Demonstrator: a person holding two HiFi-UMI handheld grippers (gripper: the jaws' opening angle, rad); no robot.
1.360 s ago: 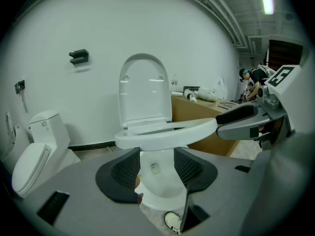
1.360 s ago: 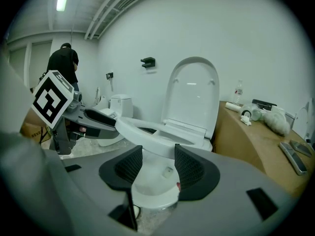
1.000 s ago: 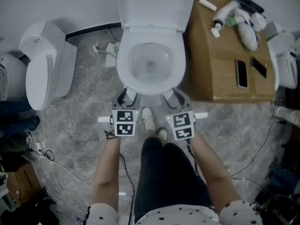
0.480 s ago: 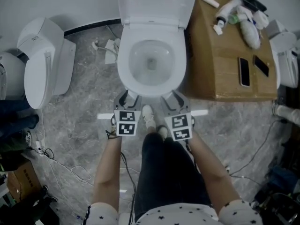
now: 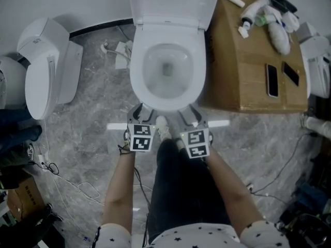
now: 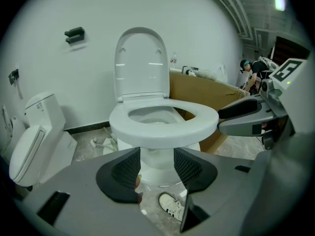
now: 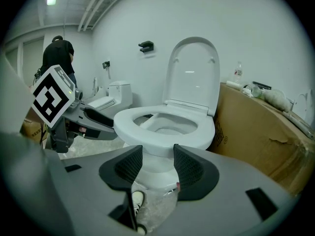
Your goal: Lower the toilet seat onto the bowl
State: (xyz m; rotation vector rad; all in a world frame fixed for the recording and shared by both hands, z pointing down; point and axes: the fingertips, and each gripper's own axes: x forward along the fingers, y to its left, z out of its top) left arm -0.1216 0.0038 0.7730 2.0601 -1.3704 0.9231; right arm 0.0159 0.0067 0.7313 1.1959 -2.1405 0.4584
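Straight ahead of the person, toilet seat point(image 5: 168, 101): lies flat on the bowl's rim as a white ring, its front edge just far of both grippers.
Bowl point(image 5: 166, 72): open and pale inside; from the head view the seat hides its pedestal.
Lid point(image 5: 173, 1): stands upright at the far end; the head view's top edge cuts it off.
Left gripper point(image 5: 142, 110): jaws spread, nothing between them; the pedestal and a shoe show through the gap. Whether the tips touch the toilet is hard to tell.
Right gripper point(image 5: 191, 112): jaws likewise spread and empty, just right of the left one.
Shoe point(image 5: 162, 128): white, on the floor between the grippers; the leg hides its near end.
Cardboard box point(image 5: 243, 61): right of the toilet, with two dark phones point(image 5: 272, 80) and a blurred heap of white items at its far end.
Second toilet point(image 5: 44, 66): far left, lid down.
Floor point(image 5: 88, 133): grey, marbled, with cables point(image 5: 67, 185) at near left.
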